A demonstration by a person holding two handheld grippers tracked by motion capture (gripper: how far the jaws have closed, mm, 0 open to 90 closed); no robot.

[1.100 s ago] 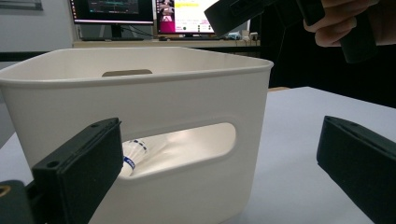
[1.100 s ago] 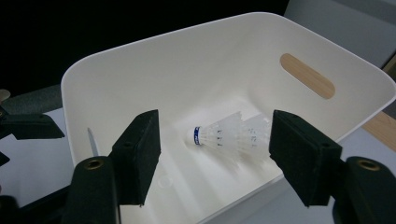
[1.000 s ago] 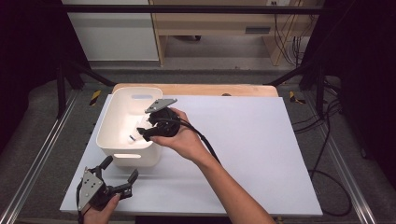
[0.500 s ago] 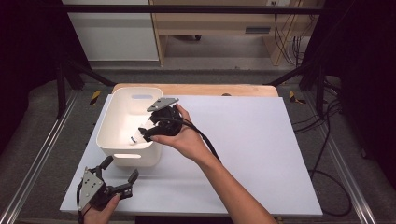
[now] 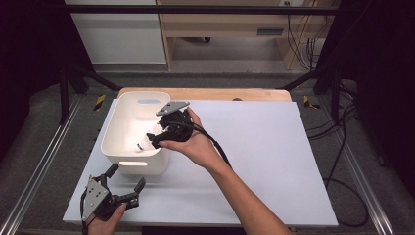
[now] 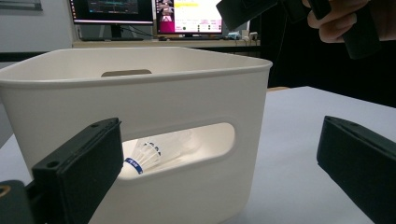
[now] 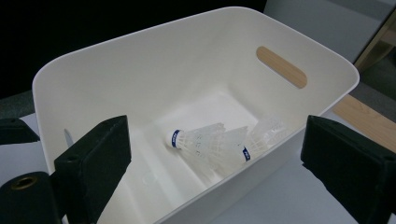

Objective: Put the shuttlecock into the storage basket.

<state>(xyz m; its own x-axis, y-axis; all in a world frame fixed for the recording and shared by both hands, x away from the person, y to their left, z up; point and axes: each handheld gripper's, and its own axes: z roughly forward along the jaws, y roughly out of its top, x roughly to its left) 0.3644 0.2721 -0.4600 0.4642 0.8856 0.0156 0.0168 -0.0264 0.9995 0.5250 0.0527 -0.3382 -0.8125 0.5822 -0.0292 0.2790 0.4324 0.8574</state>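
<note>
A white bin [image 5: 128, 128] stands at the left of the white board. Shuttlecocks lie on its floor: one with a blue band [image 7: 194, 138], a second [image 7: 236, 148] overlapping it, and perhaps a third [image 7: 271, 128] behind. One shuttlecock [image 5: 145, 144] shows from above, and one [image 6: 145, 156] through the bin's [image 6: 140, 93] handle slot. My right gripper [image 5: 154, 138] hovers over the bin's right rim, open and holding nothing [image 7: 217, 140]. My left gripper [image 5: 127, 177] rests open on the board in front of the bin [image 6: 224, 140].
The white board [image 5: 264, 147] stretches bare to the right of the bin. A wooden tabletop edge [image 5: 230, 94] runs behind it. Metal frame rails [image 5: 44, 161] flank both sides, with cables [image 5: 342, 161] on the floor at right. Monitors [image 6: 154, 11] stand beyond the bin.
My right gripper has shifted very slightly right and up above the bin's rim. The left gripper and the bin have stayed put.
</note>
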